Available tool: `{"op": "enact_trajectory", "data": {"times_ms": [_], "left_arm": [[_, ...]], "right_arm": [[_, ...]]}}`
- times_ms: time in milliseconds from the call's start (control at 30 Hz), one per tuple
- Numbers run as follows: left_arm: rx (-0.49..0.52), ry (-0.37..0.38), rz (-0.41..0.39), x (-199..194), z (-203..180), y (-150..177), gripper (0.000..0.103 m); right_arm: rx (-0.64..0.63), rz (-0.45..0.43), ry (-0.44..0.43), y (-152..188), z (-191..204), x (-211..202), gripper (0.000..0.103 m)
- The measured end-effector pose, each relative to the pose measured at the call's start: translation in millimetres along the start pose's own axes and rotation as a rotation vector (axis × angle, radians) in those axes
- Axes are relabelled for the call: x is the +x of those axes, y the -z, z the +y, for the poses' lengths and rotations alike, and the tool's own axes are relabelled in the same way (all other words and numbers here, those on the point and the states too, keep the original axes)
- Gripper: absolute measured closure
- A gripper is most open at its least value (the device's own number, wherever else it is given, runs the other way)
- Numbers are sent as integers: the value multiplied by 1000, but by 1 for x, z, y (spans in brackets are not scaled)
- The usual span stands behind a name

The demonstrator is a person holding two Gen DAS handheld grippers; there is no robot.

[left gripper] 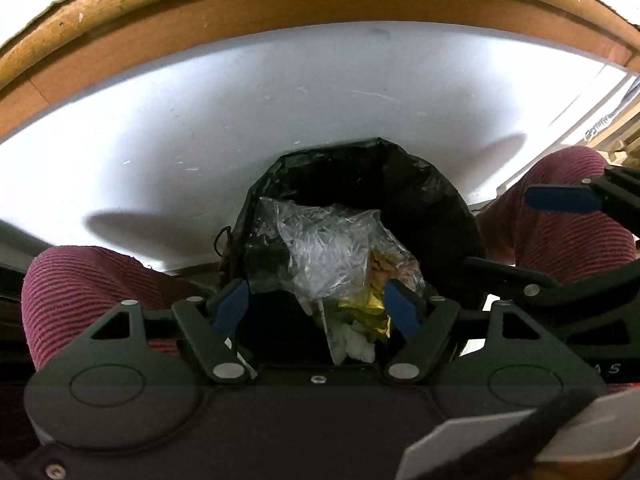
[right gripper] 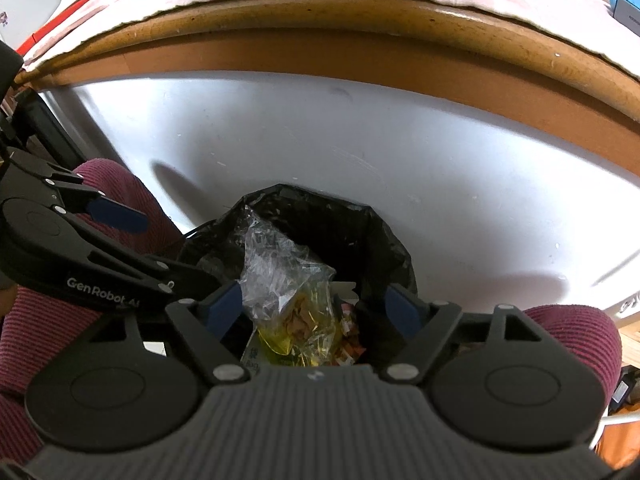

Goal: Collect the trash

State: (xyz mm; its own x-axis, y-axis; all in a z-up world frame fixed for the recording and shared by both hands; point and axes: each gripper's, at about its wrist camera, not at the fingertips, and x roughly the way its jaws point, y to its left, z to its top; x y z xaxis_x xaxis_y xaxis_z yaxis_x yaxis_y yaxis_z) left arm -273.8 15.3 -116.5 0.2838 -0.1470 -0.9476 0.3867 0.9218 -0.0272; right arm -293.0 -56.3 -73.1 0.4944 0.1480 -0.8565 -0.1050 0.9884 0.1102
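**Both claws spread over the bin — nothing gripped**

Left gripper [left gripper: 316, 308] is spread wide, its blue pads apart with trash showing between them but not pinched. Right gripper [right gripper: 316, 308] is spread too, and holds nothing. Both hover close above the black-lined trash bin [right gripper: 384, 240], which sits straight ahead of and just below the fingertips, between the person's knees [left gripper: 72, 280] and against a white panel [left gripper: 280, 112].

Where the trash is: a crumpled clear plastic bag [left gripper: 328, 240] lies on top of the pile, a yellow foil wrapper [left gripper: 366, 312] and white paper scraps just under it, nearest the left claw's right pad.

Risks, as I judge them:
- Clear bag stands proud of the rim — a sweep by either claw could flick it out onto the floor.
- A pad closing low could snag the black liner [left gripper: 420, 200] instead of trash and drag it off the bin.
- The two grippers are near each other; the right one's finger [left gripper: 560, 198] already shows at the far right of the left view, so a clash is possible if both go in.

Hard to make out:
- Bin body is hidden by the liner and both gripper bodies.
- How deep the pile goes cannot be told.
- Printed text on the packet [right gripper: 256, 356] by the right claw's base is cut off.
- The floor is out of sight, so any leftover trash cannot be confirmed.
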Motion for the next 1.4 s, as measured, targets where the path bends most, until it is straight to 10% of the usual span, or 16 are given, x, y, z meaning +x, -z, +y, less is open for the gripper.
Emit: {"op": "enact_trajectory", "data": {"times_ms": [1400], "left_arm": [[-15,-1,19,8,2,4,20]], "right_arm": [[-2,7,0,2,1,2,16]]}}
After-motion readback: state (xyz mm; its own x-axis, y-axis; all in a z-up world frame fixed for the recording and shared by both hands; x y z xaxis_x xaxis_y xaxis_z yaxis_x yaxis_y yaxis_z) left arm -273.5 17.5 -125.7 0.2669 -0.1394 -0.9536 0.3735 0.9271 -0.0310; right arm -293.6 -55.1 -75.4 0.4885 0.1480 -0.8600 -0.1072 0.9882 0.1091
